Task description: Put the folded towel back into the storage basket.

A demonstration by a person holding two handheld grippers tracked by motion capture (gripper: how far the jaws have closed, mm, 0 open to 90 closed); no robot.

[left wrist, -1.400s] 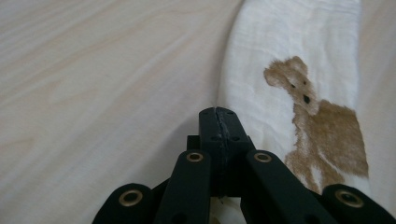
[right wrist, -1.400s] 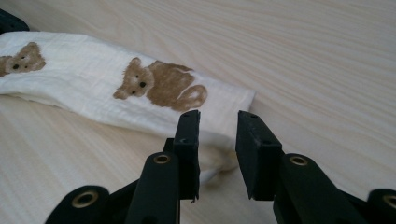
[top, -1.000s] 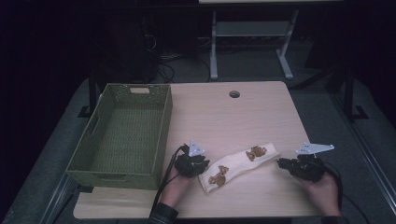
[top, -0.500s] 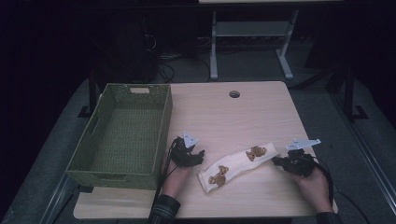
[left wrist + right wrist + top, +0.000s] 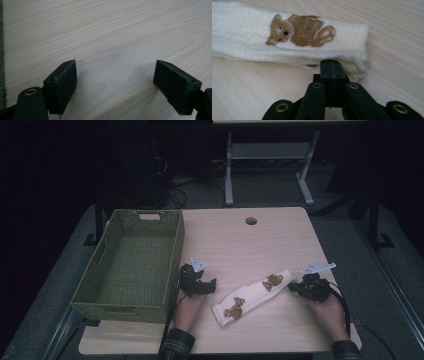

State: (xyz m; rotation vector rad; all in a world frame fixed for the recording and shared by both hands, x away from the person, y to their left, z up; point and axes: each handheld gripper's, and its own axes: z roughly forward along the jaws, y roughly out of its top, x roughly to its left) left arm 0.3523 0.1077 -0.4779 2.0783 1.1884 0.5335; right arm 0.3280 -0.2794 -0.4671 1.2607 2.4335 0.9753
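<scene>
A folded white cloth (image 5: 252, 296) printed with brown bears lies slantwise on the wooden table (image 5: 240, 245). My right gripper (image 5: 291, 288) is at its right end. In the right gripper view the jaws (image 5: 331, 62) are shut, pinching the near edge of the cloth (image 5: 312, 37) beside a bear print. My left gripper (image 5: 212, 284) sits between the basket and the cloth's left end, apart from the cloth. Its jaws (image 5: 115, 72) have just been opening and now stand wide over bare wood with nothing between them.
A green woven basket (image 5: 172, 265) stands on the table's left side, close to my left hand. A round cable hole (image 5: 251, 221) is near the far edge. Dark floor and a white stand lie beyond the table.
The left gripper's jaws have opened and it has drawn back from the cloth's left end. The right hand has shifted a little left, staying at the cloth's right end.
</scene>
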